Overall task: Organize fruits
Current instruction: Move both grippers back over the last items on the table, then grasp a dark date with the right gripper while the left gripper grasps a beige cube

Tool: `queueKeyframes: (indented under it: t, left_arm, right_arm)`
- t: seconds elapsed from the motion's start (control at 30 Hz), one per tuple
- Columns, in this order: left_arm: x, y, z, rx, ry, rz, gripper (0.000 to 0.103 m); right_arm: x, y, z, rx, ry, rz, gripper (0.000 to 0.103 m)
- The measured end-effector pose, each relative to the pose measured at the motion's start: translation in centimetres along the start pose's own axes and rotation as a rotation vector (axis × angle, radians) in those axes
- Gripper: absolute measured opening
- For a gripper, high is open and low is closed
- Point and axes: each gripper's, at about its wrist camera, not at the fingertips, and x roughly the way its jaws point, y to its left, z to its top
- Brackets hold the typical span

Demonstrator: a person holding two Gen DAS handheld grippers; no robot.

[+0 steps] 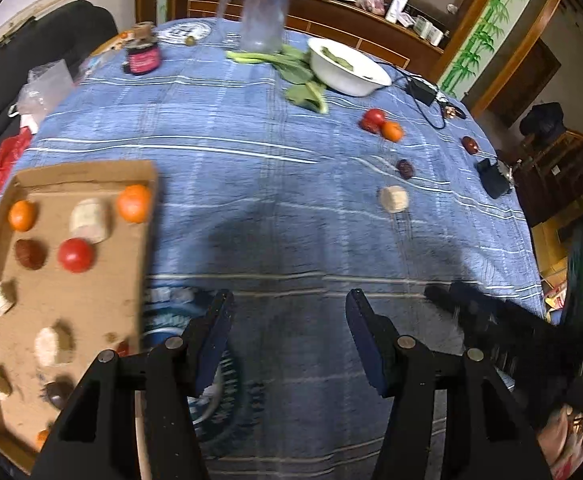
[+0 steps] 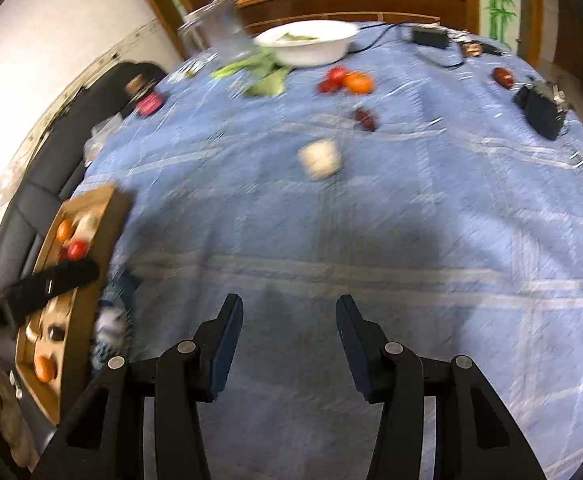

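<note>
A cardboard tray (image 1: 103,300) lies at the left on the blue cloth and holds oranges (image 1: 133,203), a tomato (image 1: 75,255), a dark date (image 1: 30,254) and several pale chunks (image 1: 90,219); it also shows in the right wrist view (image 2: 87,292). Loose on the cloth are a pale chunk (image 1: 394,199) (image 2: 320,158), a dark date (image 1: 405,168) (image 2: 365,118), a tomato with an orange (image 1: 383,124) (image 2: 349,80), and another date (image 1: 470,145) (image 2: 503,76). My left gripper (image 1: 289,300) is open and empty. My right gripper (image 2: 289,304) is open and empty, also seen in the left view (image 1: 443,296).
A white bowl (image 1: 347,66) with greens, leafy vegetables (image 1: 299,76), a clear pitcher (image 1: 261,16), a dark jar (image 1: 142,58), a black adapter with cable (image 1: 421,90) and a black device (image 1: 491,178) sit at the far side. A dark sofa is left; a wooden cabinet is behind.
</note>
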Motion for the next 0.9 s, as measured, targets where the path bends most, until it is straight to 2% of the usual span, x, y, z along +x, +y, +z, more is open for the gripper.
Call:
queueKeyframes:
  t: [0.07, 0.2, 0.33, 0.43, 0.5, 0.6, 0.63, 0.9]
  left_arm:
    - [1.0, -1.2, 0.7, 0.0, 0.004, -0.033, 0.057]
    - [2.7, -3.1, 1.3, 0.018, 0.005, -0.043, 0.057]
    - [4.5, -3.8, 1.7, 0.008, 0.02, -0.069, 0.057]
    - [5.6, -3.8, 2.0, 0.001, 0.025, -0.055, 0.057]
    - [6.0, -3.8, 2.1, 0.0, 0.027, -0.055, 0.057]
    - [6.7, -4.2, 2.5, 0.01, 0.026, -0.049, 0.056]
    - [6.9, -4.3, 2.7, 0.012, 0.026, -0.052, 0.056]
    - [10.1, -7.2, 5.2, 0.074, 0.043, -0.096, 0.056]
  right_arm:
    - [0.4, -2.1, 2.5, 0.003, -0.014, -0.013, 0.052]
    - [2.5, -4.5, 6.7, -0.027, -0.024, -0.044, 0.052]
    - [5.5, -4.5, 10.0, -0.082, -0.017, -0.052, 0.052]
    - [7.6, -3.8, 11.6, -0.13, -0.016, -0.065, 0.052]
    - [8.9, -3.5, 12.2, -0.156, -0.009, -0.078, 0.05]
    - [10.0, -3.4, 12.9, -0.188, -0.012, -0.09, 0.033]
    - [10.3, -3.4, 13.1, -0.188, 0.003, -0.079, 0.02]
    - [8.1, -5.5, 11.7, -0.122, -0.012, -0.055, 0.02]
